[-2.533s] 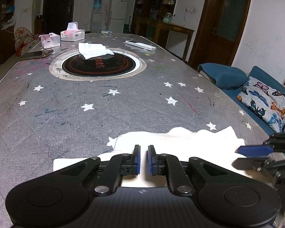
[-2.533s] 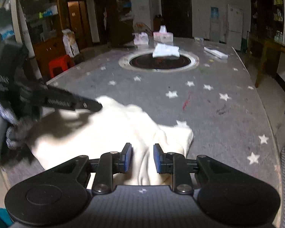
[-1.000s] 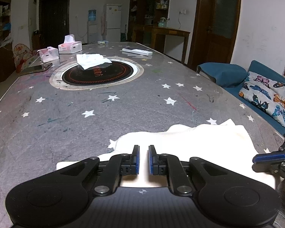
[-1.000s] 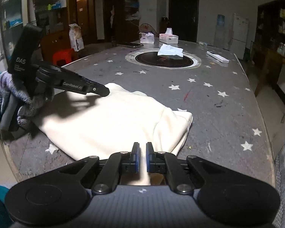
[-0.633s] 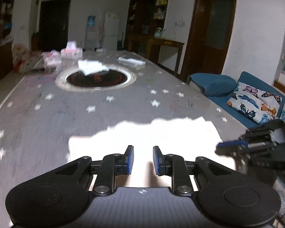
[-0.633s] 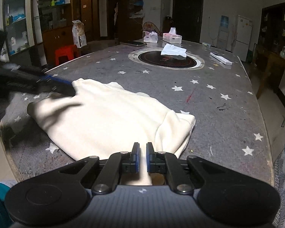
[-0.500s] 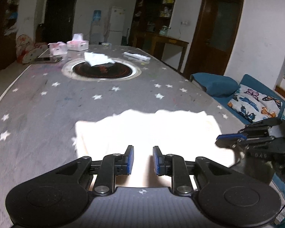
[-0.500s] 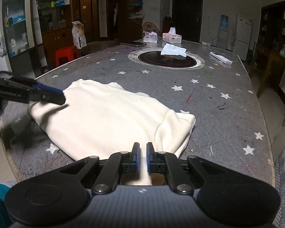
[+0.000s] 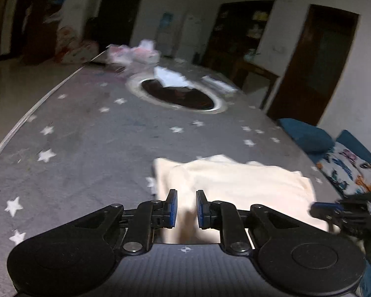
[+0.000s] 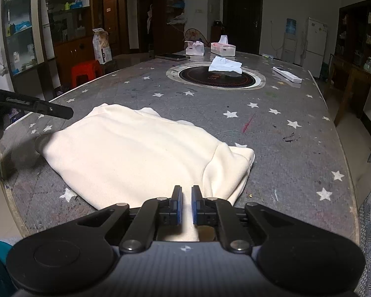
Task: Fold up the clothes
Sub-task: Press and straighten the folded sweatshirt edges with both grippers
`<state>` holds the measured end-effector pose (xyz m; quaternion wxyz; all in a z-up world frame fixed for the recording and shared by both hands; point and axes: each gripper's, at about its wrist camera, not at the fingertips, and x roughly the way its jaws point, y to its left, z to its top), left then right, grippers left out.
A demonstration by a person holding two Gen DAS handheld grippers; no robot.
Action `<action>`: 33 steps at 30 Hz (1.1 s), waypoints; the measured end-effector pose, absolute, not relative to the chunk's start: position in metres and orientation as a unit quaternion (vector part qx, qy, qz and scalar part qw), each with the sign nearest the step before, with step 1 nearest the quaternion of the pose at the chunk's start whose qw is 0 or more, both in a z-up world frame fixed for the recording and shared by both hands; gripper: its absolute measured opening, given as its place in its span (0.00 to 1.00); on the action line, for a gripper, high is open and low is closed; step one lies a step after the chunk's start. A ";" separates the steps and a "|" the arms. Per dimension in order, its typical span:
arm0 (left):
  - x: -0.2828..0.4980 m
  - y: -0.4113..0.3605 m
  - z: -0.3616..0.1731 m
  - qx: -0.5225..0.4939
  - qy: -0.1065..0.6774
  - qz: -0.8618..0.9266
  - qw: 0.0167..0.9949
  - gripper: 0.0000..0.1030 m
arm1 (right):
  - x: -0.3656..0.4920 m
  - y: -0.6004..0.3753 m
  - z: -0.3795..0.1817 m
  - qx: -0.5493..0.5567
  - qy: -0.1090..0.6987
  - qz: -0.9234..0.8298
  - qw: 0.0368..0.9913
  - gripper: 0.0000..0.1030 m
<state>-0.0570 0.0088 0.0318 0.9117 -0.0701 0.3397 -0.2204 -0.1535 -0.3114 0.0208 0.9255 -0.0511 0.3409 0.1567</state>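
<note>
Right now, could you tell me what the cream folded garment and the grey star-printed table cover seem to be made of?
The cream folded garment looks like thick, matte knit, perhaps fleece or sweatshirt cotton: soft rounded folds, no sheen. The grey star-printed table cover seems a flat, felt-like fabric, dull and stained with marks; its exact fibre cannot be told.

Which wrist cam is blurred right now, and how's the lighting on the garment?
Left wrist view: motion-blurred throughout, the tissue boxes smeared, room dim. Right wrist view: sharp, stars crisp, fisheye bending the table edge; the cream garment is evenly lit, with the left gripper shadowing its near-left corner.
</note>
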 end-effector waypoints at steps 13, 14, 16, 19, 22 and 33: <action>-0.041 -0.002 0.018 -0.047 0.368 -0.222 0.902 0.06 | -0.155 -0.311 0.021 -0.046 0.340 0.157 0.926 0.08; -0.042 -0.003 0.019 -0.041 0.362 -0.225 0.904 0.04 | -0.155 -0.311 0.021 -0.047 0.340 0.157 0.926 0.08; -0.045 -0.005 0.024 -0.028 0.346 -0.223 0.911 0.04 | -0.155 -0.311 0.021 -0.047 0.340 0.157 0.926 0.08; -0.048 -0.005 0.031 -0.005 0.322 -0.211 0.923 0.03 | -0.155 -0.310 0.021 -0.049 0.340 0.155 0.926 0.08; -0.048 -0.010 0.026 0.030 0.323 -0.205 0.924 0.03 | -0.155 -0.309 0.021 -0.052 0.339 0.156 0.926 0.08; -0.051 -0.015 0.026 0.059 0.316 -0.199 0.926 0.04 | -0.148 -0.310 0.028 -0.050 0.343 0.164 0.924 0.11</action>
